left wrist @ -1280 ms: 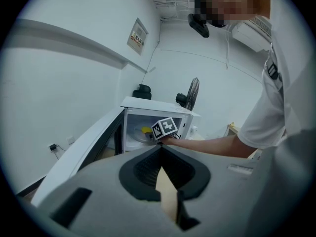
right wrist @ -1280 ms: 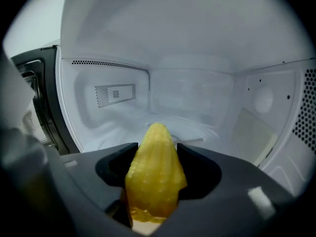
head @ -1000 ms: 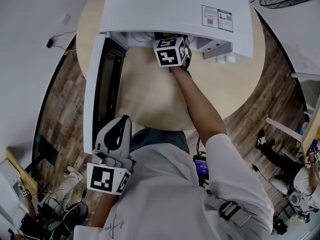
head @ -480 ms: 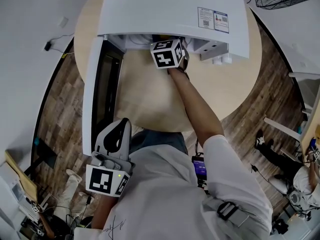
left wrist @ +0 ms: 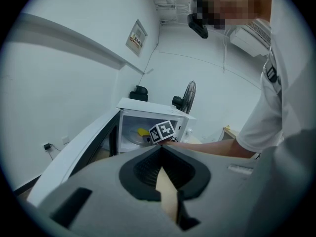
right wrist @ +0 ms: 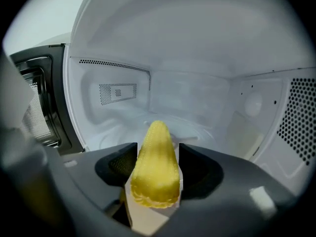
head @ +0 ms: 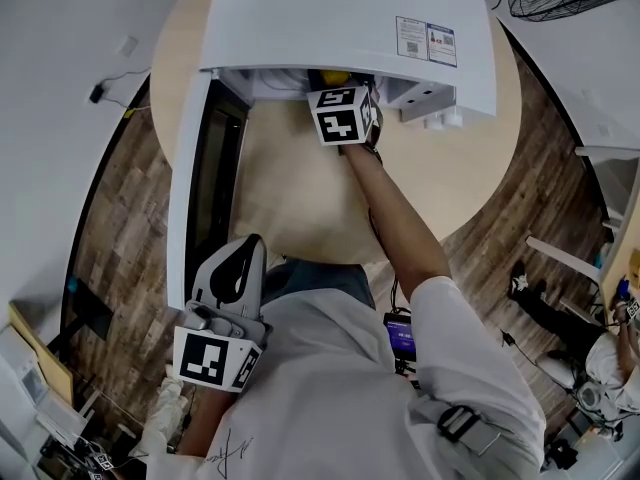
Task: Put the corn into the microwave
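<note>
Right gripper point(right wrist: 158, 148) is clenched on the corn point(right wrist: 154, 174) and is already inside the microwave point(right wrist: 197, 88) cavity. Left gripper point(left wrist: 161, 154) has its jaws together on nothing and is held well back from the microwave, beside its open door point(head: 195, 168). The corn is wedged between the right jaws, tapered tip pointing toward the microwave's back wall, above the glass turntable point(right wrist: 207, 130) and apparently not resting on it. Judgement: the carry-in is nearly done, with set-down and release left to do.

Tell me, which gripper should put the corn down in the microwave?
Right. The right gripper is clamped on the corn and reaches into the open microwave. The left gripper is shut, empty and back by the person's body.
</note>
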### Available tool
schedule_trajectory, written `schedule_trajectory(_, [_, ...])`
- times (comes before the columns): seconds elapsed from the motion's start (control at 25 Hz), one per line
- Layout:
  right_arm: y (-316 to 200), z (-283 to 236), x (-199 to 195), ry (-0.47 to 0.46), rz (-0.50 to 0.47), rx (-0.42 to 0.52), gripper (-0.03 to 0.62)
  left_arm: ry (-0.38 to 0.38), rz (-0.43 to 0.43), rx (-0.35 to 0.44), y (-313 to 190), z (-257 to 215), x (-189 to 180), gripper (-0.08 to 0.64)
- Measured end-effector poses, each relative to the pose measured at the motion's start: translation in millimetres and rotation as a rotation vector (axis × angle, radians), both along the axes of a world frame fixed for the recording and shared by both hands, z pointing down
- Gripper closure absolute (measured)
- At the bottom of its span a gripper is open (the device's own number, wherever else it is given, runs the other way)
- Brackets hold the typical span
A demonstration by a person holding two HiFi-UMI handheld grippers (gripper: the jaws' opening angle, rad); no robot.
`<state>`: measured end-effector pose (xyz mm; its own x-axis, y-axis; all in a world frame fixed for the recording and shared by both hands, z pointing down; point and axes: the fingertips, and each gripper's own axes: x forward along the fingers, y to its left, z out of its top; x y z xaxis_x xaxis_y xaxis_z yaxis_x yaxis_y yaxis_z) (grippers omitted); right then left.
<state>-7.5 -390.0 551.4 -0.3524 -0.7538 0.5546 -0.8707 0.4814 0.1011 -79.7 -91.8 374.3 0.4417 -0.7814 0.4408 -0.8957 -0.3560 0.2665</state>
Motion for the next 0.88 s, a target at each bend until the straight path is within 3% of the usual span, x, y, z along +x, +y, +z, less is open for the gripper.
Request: schedule_trajectory(0.88, [22,-28,8,-0.049,0.021,0.027,0.327,0.019,0.017,0.036,11,-12,2,0.568])
